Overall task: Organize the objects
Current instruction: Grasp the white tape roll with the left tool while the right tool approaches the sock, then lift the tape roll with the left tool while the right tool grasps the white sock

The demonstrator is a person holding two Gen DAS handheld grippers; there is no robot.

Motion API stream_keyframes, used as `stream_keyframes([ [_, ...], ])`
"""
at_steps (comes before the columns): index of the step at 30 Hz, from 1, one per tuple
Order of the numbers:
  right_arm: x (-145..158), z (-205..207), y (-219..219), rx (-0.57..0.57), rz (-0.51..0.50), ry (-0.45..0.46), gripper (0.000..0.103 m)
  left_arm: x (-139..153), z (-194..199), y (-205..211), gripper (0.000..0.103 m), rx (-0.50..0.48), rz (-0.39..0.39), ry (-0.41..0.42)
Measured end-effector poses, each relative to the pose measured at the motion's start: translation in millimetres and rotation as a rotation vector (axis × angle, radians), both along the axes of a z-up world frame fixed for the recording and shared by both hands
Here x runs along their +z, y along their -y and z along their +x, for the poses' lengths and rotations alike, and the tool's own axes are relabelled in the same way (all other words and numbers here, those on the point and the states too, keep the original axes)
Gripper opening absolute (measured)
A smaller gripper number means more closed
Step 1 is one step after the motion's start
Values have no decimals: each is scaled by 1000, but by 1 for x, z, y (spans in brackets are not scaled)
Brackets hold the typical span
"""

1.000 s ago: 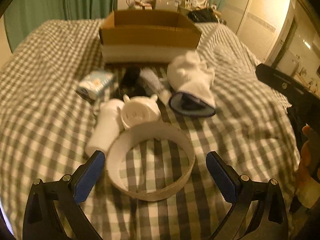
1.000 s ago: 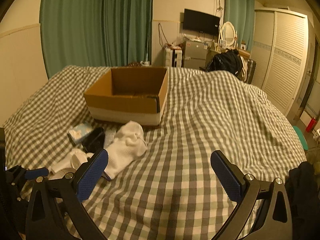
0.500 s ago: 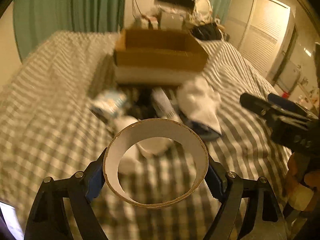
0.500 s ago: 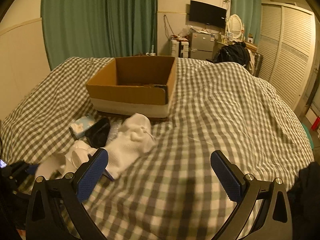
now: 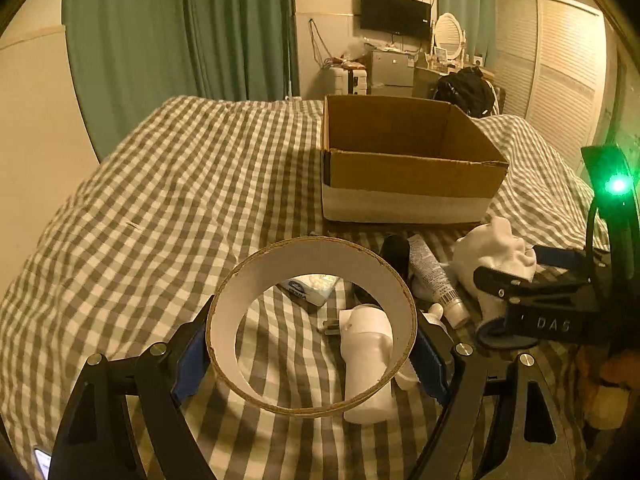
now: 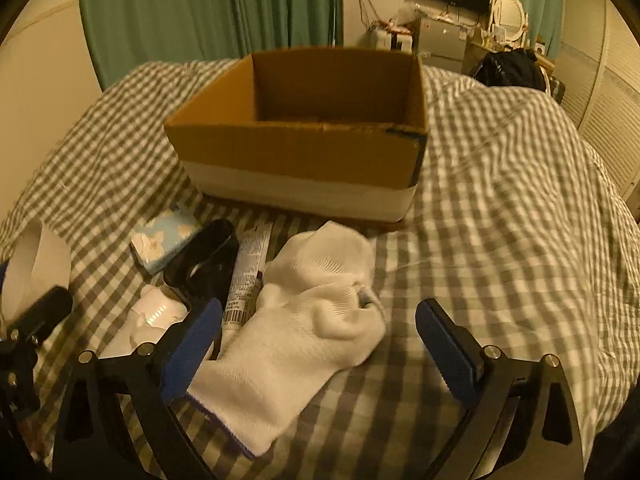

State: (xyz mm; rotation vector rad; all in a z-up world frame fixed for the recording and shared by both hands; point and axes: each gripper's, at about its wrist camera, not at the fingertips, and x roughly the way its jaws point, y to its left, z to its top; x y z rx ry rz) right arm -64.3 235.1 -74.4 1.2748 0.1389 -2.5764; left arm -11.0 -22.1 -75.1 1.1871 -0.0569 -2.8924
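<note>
My left gripper point(image 5: 310, 350) is shut on a wide cardboard tape ring point(image 5: 280, 264) and holds it above the bed; the ring also shows at the left edge of the right wrist view point(image 6: 36, 264). An open cardboard box point(image 5: 408, 176) stands on the checked bedspread, also in the right wrist view point(image 6: 304, 152). My right gripper point(image 6: 318, 340) is open, low over a white sock point(image 6: 304, 332). Beside the sock lie a tube point(image 6: 248, 276), a black case point(image 6: 204, 260), a tissue pack point(image 6: 168, 240) and a white bottle point(image 5: 366, 364).
The checked bedspread point(image 6: 500, 220) stretches to the right of the box and sock. Green curtains point(image 5: 180, 32), a TV point(image 5: 396, 14), a desk with a black bag point(image 5: 464, 88) and white wardrobe doors point(image 5: 560, 80) stand beyond the bed.
My left gripper shut on the tape ring and lifted it off the bed, tilting up. My right gripper moved forward and down, closer to the sock and box.
</note>
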Motion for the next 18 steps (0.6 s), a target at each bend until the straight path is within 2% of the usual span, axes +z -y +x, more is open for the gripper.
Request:
stream_keyframes([
  [3, -9, -2, 5, 23, 14, 29, 84, -3, -3, -3, 86, -6, 10, 10],
  [6, -13, -1, 9, 28, 48, 30, 80, -5, -1, 0, 86, -4, 17, 12],
  [10, -12, 3, 11, 26, 63, 12, 74, -1, 3, 1, 86, 0, 24, 6],
  [15, -6, 8, 8, 17, 61, -11, 59, 11, 12, 10, 86, 21, 60, -23],
  [18, 3, 16, 7, 7, 61, -62, 54, 21, 15, 13, 86, 27, 54, -46],
])
